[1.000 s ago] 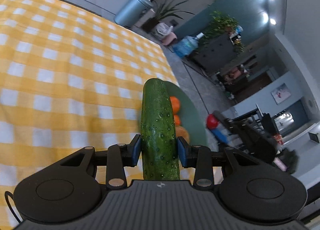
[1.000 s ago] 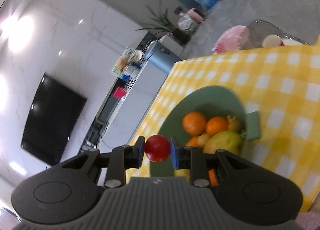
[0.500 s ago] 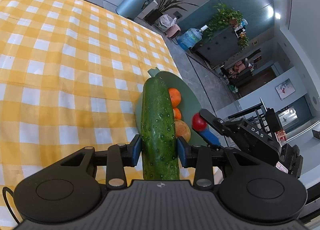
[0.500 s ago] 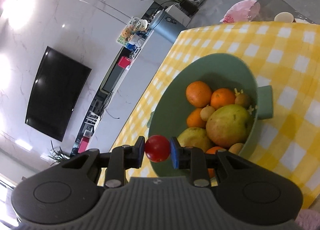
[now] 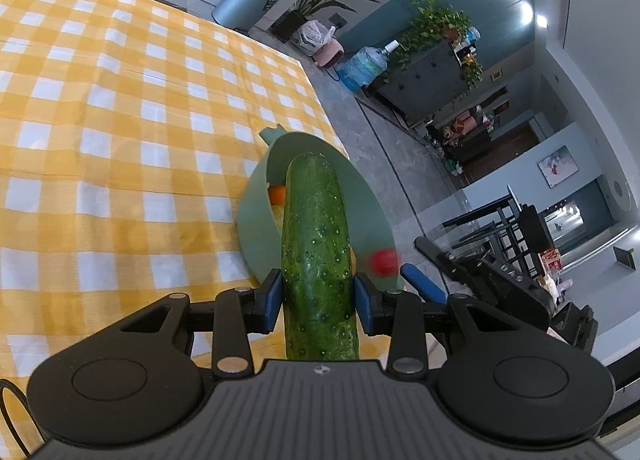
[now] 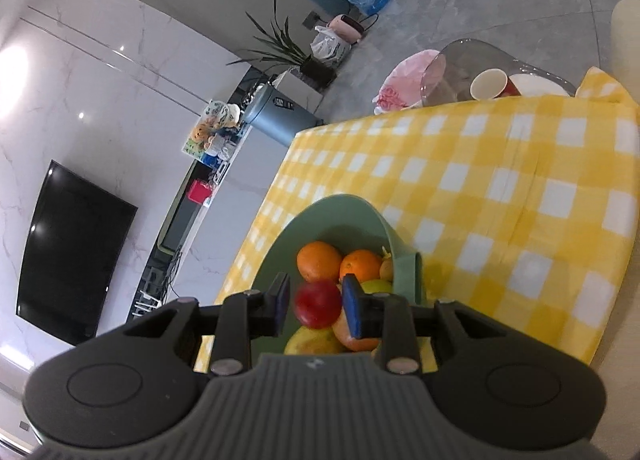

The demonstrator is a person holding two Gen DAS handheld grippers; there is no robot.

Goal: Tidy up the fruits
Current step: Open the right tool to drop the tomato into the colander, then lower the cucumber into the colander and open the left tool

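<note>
The green bowl point(image 6: 394, 236) sits on the yellow checked tablecloth point(image 6: 500, 196), near the cloth's edge, and everything else is placed against it. Inside the bowl lie two oranges point(image 6: 319, 261) side by side toward its far wall, with a yellow-green pear point(image 6: 314, 342) and other pale fruit nearer the camera.

A red tomato point(image 6: 318, 303) hangs over the near part of the bowl, between the blue pads of the right gripper point(image 6: 316, 306). A sliver of gap shows on the left pad's side and the tomato is blurred, so whether the jaws still pinch it or have parted I cannot tell.

In the left wrist view the bowl's near rim point(image 5: 256, 216) stands just past the left gripper point(image 5: 318, 296), whose jaws are clamped on a cucumber point(image 5: 316, 252). The cucumber points forward, its far end over the bowl's opening.

Beyond the bowl, past the table's far edge, a grey bin point(image 6: 276, 122) stands on the floor, and a paper cup point(image 6: 488, 85) rests at the table's far corner.
</note>
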